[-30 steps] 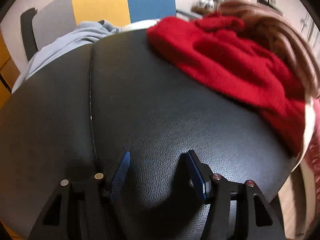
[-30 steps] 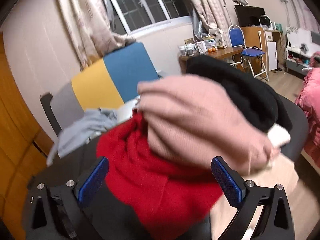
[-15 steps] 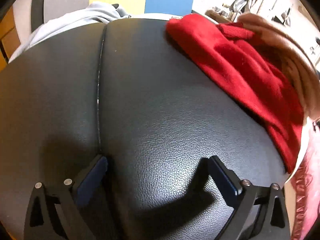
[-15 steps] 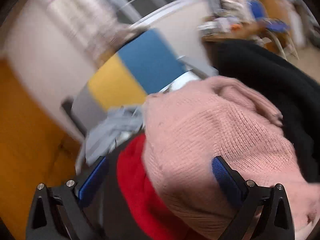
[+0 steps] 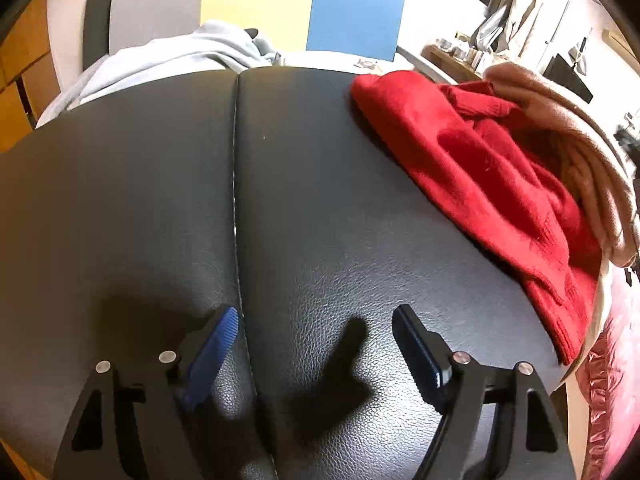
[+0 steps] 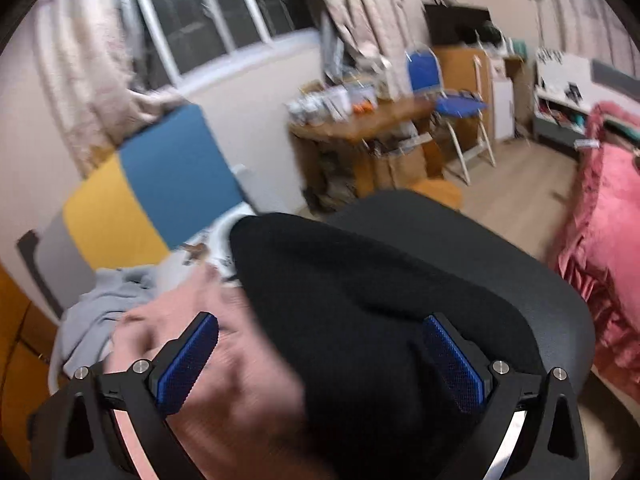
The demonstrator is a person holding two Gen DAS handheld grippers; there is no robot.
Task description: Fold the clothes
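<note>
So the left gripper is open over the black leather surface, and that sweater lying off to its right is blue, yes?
Not quite: the sweater is red, not blue, as the left wrist view shows. The left gripper is indeed open over the black leather surface.

Pink knit motion-blurred

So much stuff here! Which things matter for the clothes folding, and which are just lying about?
For the job:
red sweater
pink sweater
black garment
grey garment
black padded surface

Just lying about:
cluttered wooden table
blue folding chair
pink bedding
</note>
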